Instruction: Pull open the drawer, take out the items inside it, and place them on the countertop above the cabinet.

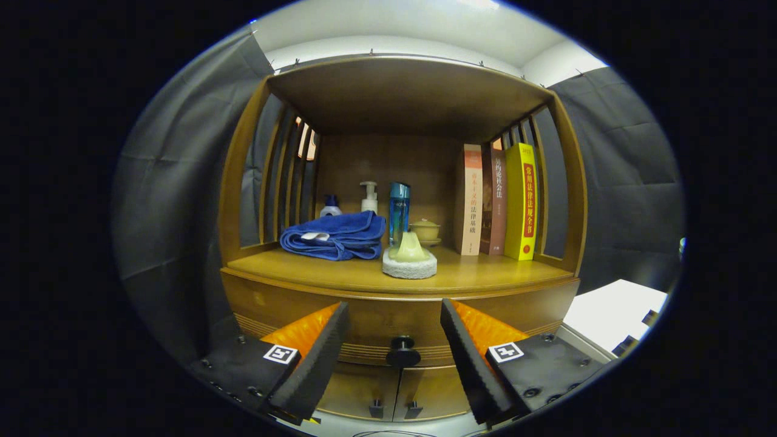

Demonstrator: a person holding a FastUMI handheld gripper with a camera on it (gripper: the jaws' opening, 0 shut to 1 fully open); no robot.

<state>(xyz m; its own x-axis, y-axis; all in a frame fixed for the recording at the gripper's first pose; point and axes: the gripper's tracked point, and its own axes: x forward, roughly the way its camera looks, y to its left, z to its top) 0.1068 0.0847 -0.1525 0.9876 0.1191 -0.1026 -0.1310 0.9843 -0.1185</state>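
A wooden cabinet stands ahead of me. Its drawer (400,318) sits closed under the countertop (340,274), with a dark round knob (403,351) at its middle. My gripper (394,343) is open, and the knob lies between the two fingers, a little beyond the tips. Neither finger touches it. The drawer's contents are hidden.
On the countertop lie a folded blue towel (335,235), a pale soap-like piece on a white sponge (410,260), pump bottles (369,197), a blue bottle (399,211), a lidded cup (425,230) and three upright books (495,200). Two lower doors (394,391) sit below the drawer. A white surface (613,312) lies at right.
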